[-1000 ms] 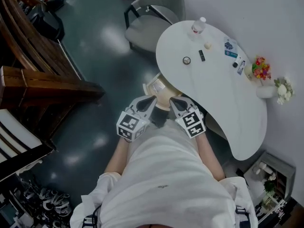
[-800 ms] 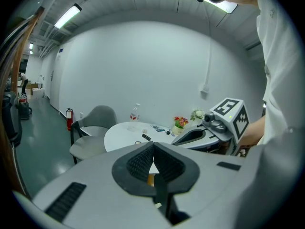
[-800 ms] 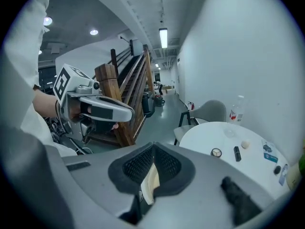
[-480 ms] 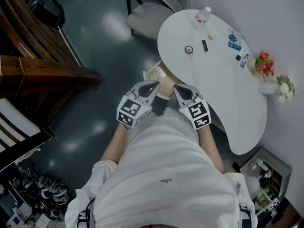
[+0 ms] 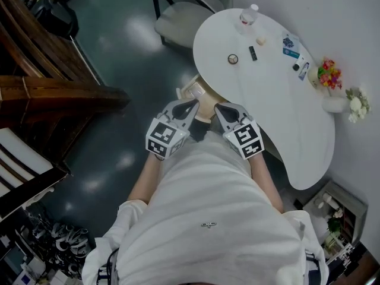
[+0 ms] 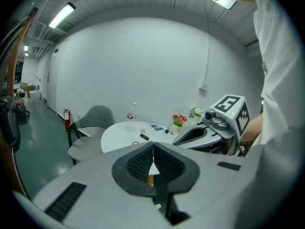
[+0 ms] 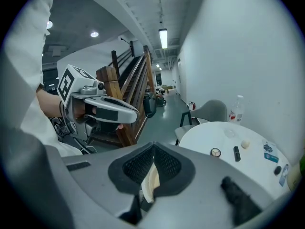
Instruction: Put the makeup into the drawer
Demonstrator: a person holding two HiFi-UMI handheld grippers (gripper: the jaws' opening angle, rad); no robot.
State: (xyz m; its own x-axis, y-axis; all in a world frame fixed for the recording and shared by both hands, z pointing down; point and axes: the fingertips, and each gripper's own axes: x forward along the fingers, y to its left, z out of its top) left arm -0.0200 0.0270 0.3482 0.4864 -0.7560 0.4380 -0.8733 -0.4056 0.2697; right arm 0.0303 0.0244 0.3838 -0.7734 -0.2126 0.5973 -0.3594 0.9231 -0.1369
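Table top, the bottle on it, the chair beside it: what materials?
Table: smooth white top with an even finish and no grain; painted board or laminate, can't tell which.
Bottle: see-through body, white cap; likely plastic.
Chair: grey matte shell, looks like upholstered fabric; thin dark legs, probably metal.

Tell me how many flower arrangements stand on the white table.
2. A colourful bouquet sits near the white table's wall-side edge; white flowers in a white vase stand beside it, further along that edge. None appear hidden.
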